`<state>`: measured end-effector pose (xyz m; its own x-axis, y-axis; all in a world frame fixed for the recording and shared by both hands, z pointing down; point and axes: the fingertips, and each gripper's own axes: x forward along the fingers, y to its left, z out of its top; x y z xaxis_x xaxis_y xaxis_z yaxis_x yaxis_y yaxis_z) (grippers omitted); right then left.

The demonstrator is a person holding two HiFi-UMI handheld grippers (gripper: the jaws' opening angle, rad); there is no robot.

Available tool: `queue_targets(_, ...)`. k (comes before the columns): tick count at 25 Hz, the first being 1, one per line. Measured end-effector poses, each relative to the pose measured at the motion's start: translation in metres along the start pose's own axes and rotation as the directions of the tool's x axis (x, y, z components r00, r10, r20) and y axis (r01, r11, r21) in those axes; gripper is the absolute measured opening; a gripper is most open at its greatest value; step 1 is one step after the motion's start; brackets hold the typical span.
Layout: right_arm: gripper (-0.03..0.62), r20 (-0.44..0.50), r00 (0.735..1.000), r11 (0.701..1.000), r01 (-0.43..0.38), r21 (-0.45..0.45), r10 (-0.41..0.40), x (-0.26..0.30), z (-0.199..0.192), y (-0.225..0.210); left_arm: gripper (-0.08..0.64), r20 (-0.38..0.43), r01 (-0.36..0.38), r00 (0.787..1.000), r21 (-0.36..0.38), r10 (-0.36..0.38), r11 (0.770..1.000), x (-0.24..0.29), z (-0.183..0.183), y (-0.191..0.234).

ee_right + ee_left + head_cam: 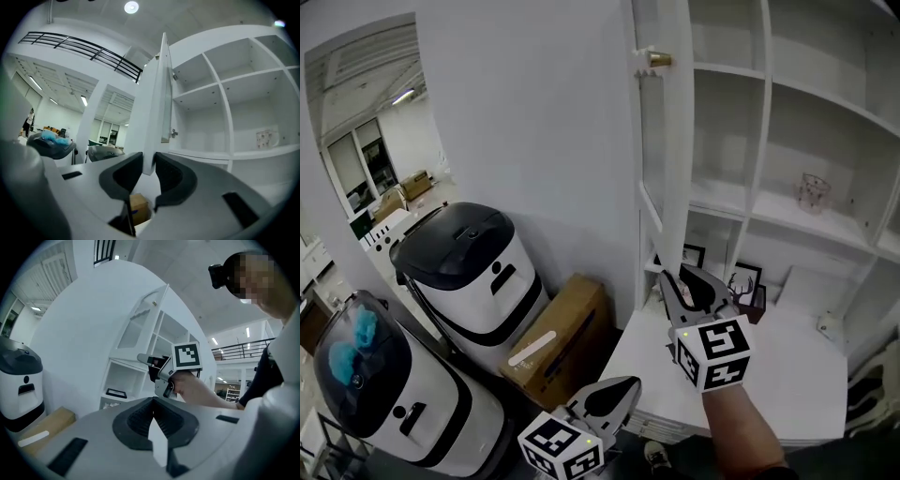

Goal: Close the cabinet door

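Between the pads of the right claw (149,165), the free edge of the cabinet door (157,108) is pinched near its lower corner, with a pad bearing on each face. The door stands open, edge-on to this claw. The white shelves (225,117) lie to the claw's right, with a glass (266,137) on a shelf farther right. Below the claw lies the white surface (769,375). The left claw (153,401) is pressed together and holds nothing. It sits lower than the right claw and to its left, with a cardboard box (562,342) on its own left.
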<state>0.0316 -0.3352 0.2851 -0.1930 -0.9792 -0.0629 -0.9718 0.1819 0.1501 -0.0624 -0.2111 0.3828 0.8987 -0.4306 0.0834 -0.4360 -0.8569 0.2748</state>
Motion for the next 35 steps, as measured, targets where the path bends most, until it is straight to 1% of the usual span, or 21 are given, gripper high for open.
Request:
queue_targets(2, 0.075, -0.007, 0.999, 0.999, 0.036, 0.008, -0.036, -0.007, -0.003, -0.020, 0.006, -0.009, 0.032, 0.999, 0.006, -0.032, 0.999, 0.011, -0.001, -0.007)
queue_targets(5, 0.069, -0.020, 0.997, 0.997, 0.075, 0.013, -0.075, -0.012, -0.009, -0.048, 0.006, -0.009, 0.058, 0.998, 0.012, -0.057, 0.998, 0.026, 0.002, -0.013)
queue_targets(9, 0.069, -0.036, 0.997, 0.997, 0.071, 0.038, -0.070, -0.014, -0.015, -0.075, 0.006, -0.010, 0.090, 0.996, 0.028, -0.090, 0.996, 0.048, 0.009, -0.017)
queue_targets(14, 0.070, -0.045, 0.995, 0.994, 0.088, 0.071, -0.085, -0.013, -0.020, -0.111, 0.006, -0.016, 0.140, 0.990, 0.029, -0.139, 0.990, 0.076, 0.009, -0.025)
queue_targets(22, 0.080, -0.048, 0.996, 0.994, 0.073, 0.087, -0.069, -0.006, -0.026, -0.143, 0.006, -0.021, 0.189, 0.982, 0.024, -0.188, 0.982, 0.109, 0.009, -0.028)
queue_targets(26, 0.083, -0.047, 0.998, 0.993, 0.055, 0.105, -0.050, -0.004, -0.029, -0.156, 0.006, -0.026, 0.208, 0.978, 0.027, -0.207, 0.978, 0.124, 0.009, -0.028)
queue_targets(31, 0.086, -0.053, 0.998, 0.992, 0.022, 0.125, -0.016, 0.003, -0.032, -0.174, 0.006, -0.014, 0.216, 0.976, 0.018, -0.216, 0.976, 0.141, 0.011, -0.027)
queue_targets(35, 0.089, -0.061, 0.998, 0.990, 0.034, 0.138, -0.026, 0.006, -0.036, -0.192, 0.006, -0.010, 0.227, 0.974, 0.006, -0.226, 0.974, 0.151, 0.010, -0.025)
